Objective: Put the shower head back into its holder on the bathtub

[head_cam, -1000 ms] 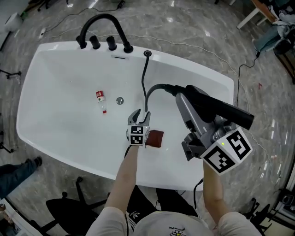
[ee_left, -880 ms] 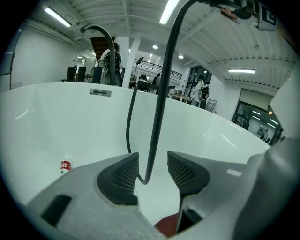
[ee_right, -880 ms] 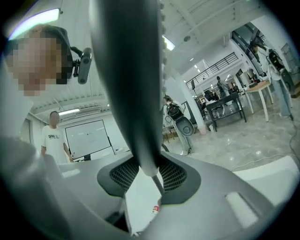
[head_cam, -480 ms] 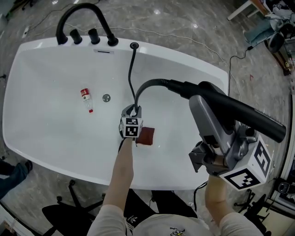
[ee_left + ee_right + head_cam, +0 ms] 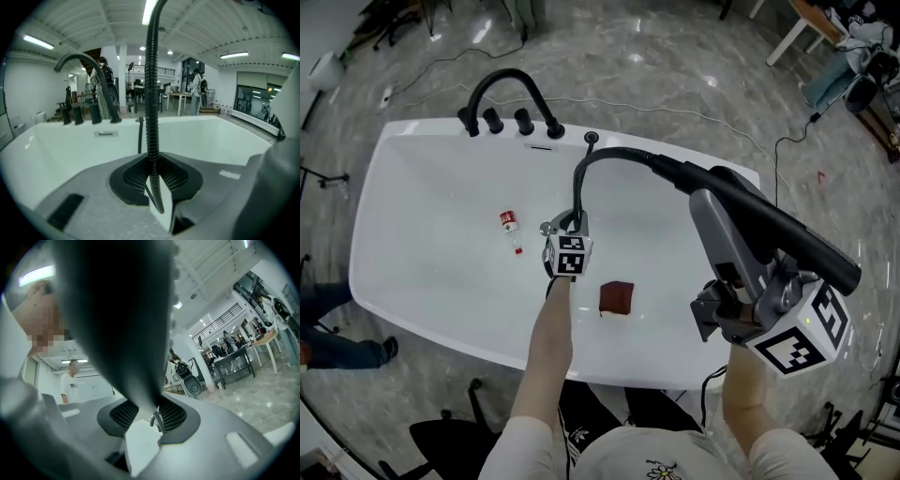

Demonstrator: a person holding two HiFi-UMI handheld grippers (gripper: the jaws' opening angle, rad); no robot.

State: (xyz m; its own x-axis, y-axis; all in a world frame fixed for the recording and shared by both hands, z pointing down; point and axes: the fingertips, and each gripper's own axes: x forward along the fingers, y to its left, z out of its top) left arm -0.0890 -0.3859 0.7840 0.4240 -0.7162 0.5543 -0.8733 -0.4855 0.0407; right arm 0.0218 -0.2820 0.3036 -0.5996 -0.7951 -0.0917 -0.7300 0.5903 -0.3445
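so right now my left tongs (image 5: 154,187) have just pinched shut on the black hose (image 5: 152,93) over the middle of the white bathtub (image 5: 412,272), and my right tongs (image 5: 151,416) are clamped on the shower head (image 5: 787,239), up over the tub's right end, well apart from the faucet (image 5: 508,89).

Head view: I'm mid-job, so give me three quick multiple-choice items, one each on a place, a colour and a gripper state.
1. Where does the small bottle lie?
A. inside the tub
B. on the room's floor
C. on the tub's rim

2. What colour is the block in the tub?
A. blue
B. dark red
C. yellow

3. What is the left gripper gripping?
A. nothing
B. the bottle
C. the hose

Key: 1 A, it rests on the white basin floor. 2 B, it shows dark red against the white. 3 C, its jaws have just been closing and the ribbed hose runs between them.
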